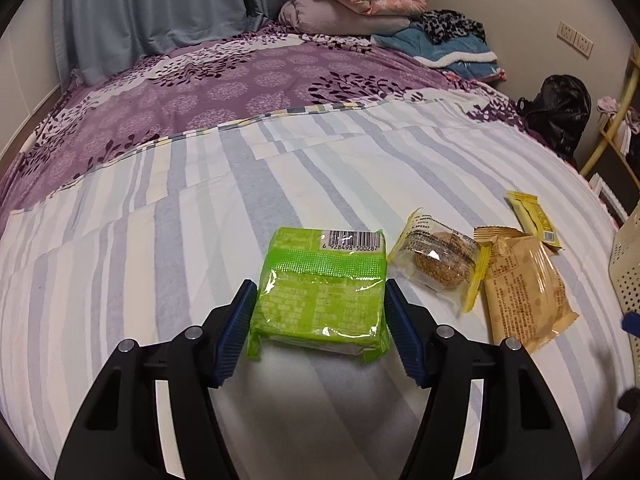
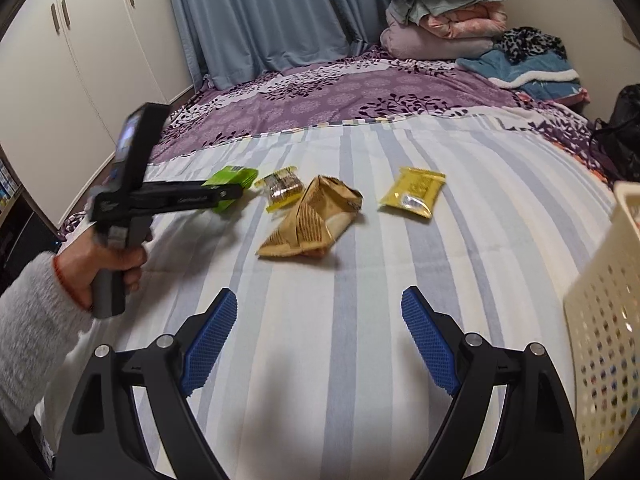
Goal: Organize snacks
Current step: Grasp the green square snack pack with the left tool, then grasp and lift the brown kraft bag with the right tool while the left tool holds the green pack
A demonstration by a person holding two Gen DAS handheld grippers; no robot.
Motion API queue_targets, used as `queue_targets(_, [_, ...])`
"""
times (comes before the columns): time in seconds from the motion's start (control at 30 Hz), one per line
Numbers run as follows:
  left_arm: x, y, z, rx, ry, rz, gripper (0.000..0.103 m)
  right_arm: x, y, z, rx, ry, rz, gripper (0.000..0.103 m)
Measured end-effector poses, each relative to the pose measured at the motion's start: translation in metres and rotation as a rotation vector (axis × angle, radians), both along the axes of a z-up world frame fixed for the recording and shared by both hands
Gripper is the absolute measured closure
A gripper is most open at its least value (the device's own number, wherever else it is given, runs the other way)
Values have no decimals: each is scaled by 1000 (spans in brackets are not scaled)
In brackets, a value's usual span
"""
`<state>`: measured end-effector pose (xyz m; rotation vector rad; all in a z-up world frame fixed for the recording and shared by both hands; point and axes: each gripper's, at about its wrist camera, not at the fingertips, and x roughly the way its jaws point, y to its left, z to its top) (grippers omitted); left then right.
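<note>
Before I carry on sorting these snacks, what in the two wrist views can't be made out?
- Basket contents: cut off by the right edge in both views; only its perforated wall shows.
- Green packet front label: face down in the left wrist view; mostly hidden behind the left gripper in the right wrist view.
- Printing on the tan packet: too small and blurred.

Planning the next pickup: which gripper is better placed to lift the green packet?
Left. The left gripper already brackets the green packet, pads at its sides; the right gripper stands open over bare sheet.
</note>
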<state>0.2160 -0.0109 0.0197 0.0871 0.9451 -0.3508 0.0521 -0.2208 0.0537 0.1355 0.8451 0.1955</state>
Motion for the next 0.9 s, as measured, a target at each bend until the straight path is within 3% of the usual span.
queue_targets(0.2, [-22,19,8,-35,-10,33,37,58,6,-20,65,62,-13,19])
queue_targets(0.43, [-45,32,16,-65,-19,39,37,105,18,-39,14,84,-25,19])
queue_targets(0.67, [-58,35,18,-93,-16,38,37,120,27,-47,-59,97,-29,18])
queue_targets(0.8, [-61,34,18,-102,-9,40,37,118,29,-47,-108,93,-37,34])
queue_targets(0.9, [-63,34,19,-105,-12,40,37,116,22,-46,-86,91,-36,38])
